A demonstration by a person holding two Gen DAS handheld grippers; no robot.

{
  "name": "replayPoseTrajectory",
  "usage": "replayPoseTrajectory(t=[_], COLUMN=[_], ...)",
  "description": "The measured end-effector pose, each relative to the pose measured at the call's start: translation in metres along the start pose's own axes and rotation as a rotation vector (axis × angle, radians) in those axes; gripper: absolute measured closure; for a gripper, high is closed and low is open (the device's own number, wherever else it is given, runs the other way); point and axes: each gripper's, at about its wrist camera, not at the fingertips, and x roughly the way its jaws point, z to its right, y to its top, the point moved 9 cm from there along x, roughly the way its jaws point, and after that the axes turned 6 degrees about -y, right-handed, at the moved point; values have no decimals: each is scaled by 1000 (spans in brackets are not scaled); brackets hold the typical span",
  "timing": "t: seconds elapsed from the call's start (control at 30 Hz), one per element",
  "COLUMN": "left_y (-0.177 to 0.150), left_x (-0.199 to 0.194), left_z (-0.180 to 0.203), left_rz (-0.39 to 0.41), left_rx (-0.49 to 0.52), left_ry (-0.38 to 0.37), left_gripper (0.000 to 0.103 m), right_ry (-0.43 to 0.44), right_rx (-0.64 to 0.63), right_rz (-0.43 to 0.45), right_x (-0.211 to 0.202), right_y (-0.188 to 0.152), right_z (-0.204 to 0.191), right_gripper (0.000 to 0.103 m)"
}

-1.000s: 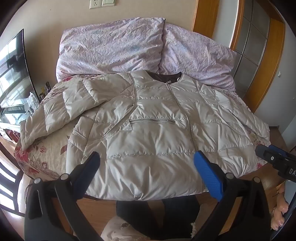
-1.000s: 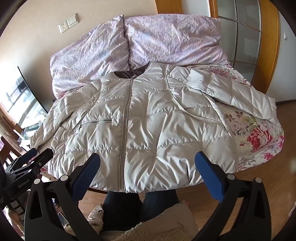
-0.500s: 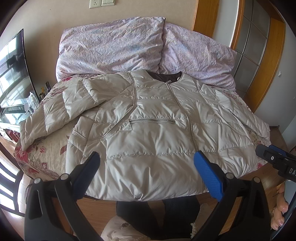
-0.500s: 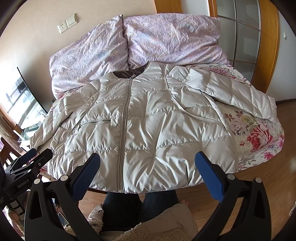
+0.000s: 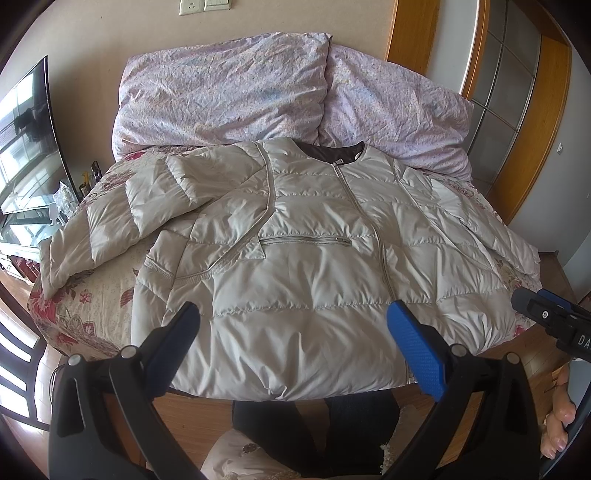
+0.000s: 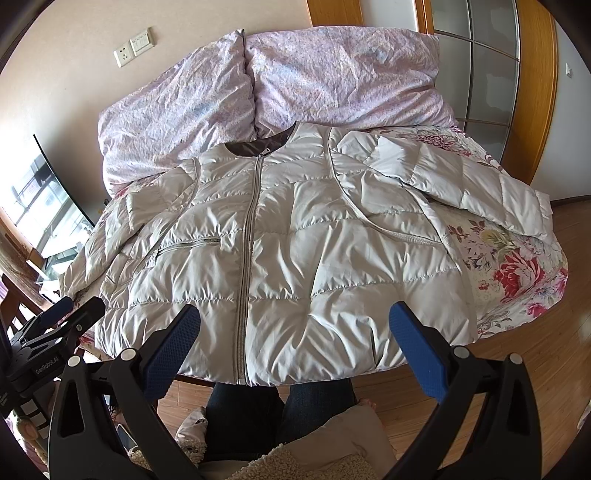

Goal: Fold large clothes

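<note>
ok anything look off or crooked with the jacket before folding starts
Mostly fine: the puffer jacket lies zipped and face up on the bed. Its hem hangs past the near edge, and the sleeves splay unevenly, one bent over the bed's side. Both grippers are open and apart from it.

Quick headcount: one jacket (image 5: 303, 266), two pillows, two grippers

So that's one pale puffer jacket with two sleeves, one pillow (image 5: 221, 92) beside another pillow (image 5: 399, 114), a left gripper (image 5: 291, 343), a right gripper (image 6: 293, 343), one TV (image 5: 26, 136), and two wall plates (image 5: 205, 5).

Both wrist views above jacket (image 5: 295, 258) hem, headward.
</note>
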Motion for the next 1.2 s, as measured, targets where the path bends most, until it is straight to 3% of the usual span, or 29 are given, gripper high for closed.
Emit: replayPoseTrajectory(t=[1.2], left_y=[0], left_x=[0], left_z=[0], left_rz=[-2], left_rx=[0], left_ry=[4], left_gripper=[3], right_ry=[8], right_rx=[9], right_rz=[2], right_x=[2], right_y=[0], right_z=[2], right_gripper=[1])
